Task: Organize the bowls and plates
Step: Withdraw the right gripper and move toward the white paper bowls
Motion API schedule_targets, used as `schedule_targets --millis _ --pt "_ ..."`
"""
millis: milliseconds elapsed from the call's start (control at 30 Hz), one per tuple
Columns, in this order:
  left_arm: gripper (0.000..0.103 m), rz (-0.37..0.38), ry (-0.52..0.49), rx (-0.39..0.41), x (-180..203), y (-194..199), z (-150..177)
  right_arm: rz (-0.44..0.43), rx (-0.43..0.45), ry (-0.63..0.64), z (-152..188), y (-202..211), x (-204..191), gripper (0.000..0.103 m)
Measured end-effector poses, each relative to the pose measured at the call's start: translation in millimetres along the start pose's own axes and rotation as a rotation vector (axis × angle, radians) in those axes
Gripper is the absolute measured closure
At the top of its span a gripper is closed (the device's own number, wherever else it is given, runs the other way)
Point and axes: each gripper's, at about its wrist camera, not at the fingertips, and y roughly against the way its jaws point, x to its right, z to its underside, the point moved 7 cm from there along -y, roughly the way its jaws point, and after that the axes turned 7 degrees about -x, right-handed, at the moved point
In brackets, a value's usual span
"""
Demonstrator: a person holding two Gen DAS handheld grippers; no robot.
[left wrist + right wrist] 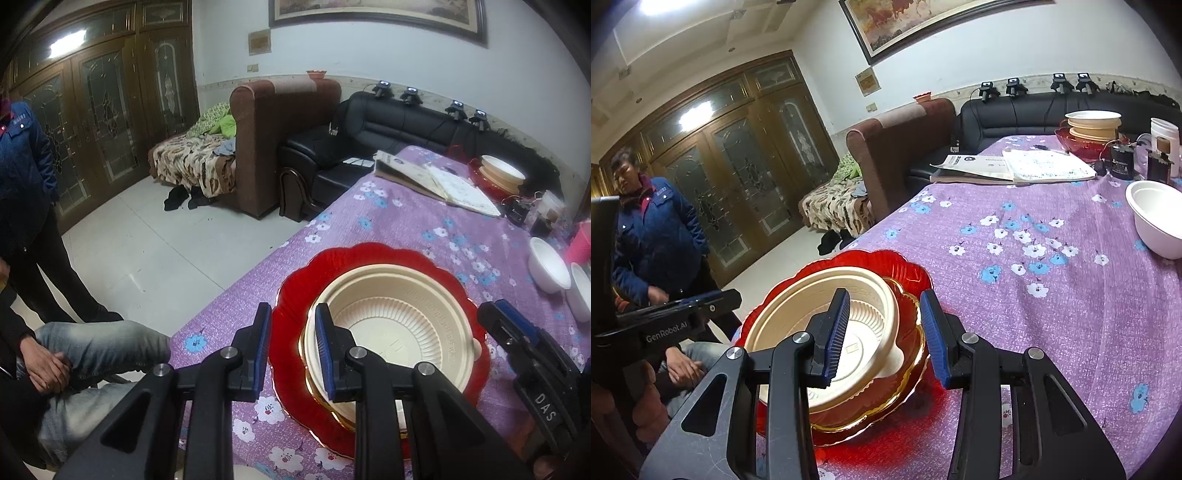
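Observation:
A red scalloped plate [295, 291] [908, 269] carries a gold-rimmed plate [910, 354] and a cream ribbed bowl [406, 328] [812, 295], nested as one stack near the table's left edge. My left gripper [291, 314] has its pads close on either side of the stack's left rim, one outside the red plate and one at the bowl's wall. It enters the right wrist view from the left [733, 297]. My right gripper [886, 336] stands open astride the stack's right rim, one pad over the bowl and one beyond the gold rim, neither pressing. One of its fingers [513, 321] shows beside the bowl.
White bowls [548, 266] [1156, 221] sit to the right, and a pink cup [580, 243]. Papers [1015, 166], small jars and another plate stack [498, 173] [1089, 129] fill the far end. A seated person's knees [103, 343] and a standing person [22, 155] are left of the table edge.

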Motion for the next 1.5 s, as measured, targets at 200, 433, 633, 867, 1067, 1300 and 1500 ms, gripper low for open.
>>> schedule_targets --millis 200,433,633,867,1067,1300,1500 --pt "0.077 0.001 -0.020 0.020 12.0 7.4 -4.1 0.000 0.011 0.005 -1.7 2.6 0.7 0.063" --pt "0.074 0.013 -0.064 0.045 37.8 19.4 -9.8 0.000 0.036 0.010 -5.2 10.1 2.2 0.063" --pt "0.074 0.037 -0.112 0.068 68.4 31.9 -14.3 0.006 0.068 -0.027 -10.4 27.3 22.8 0.063" --pt "0.063 0.081 -0.198 0.104 126.2 46.8 -18.5 0.069 0.134 -0.108 -19.6 63.6 79.6 0.063" --pt "0.058 0.123 -0.275 0.136 182.1 59.3 -21.7 0.138 0.183 -0.179 -26.8 101.7 135.7 0.063" --pt "0.051 0.162 -0.335 0.170 238.8 64.5 -27.6 0.211 0.191 -0.209 -49.6 136.7 188.7 0.063" --pt "0.049 0.181 -0.328 0.163 275.9 53.9 -40.1 0.233 0.195 -0.333 -78.9 149.3 233.2 0.063"
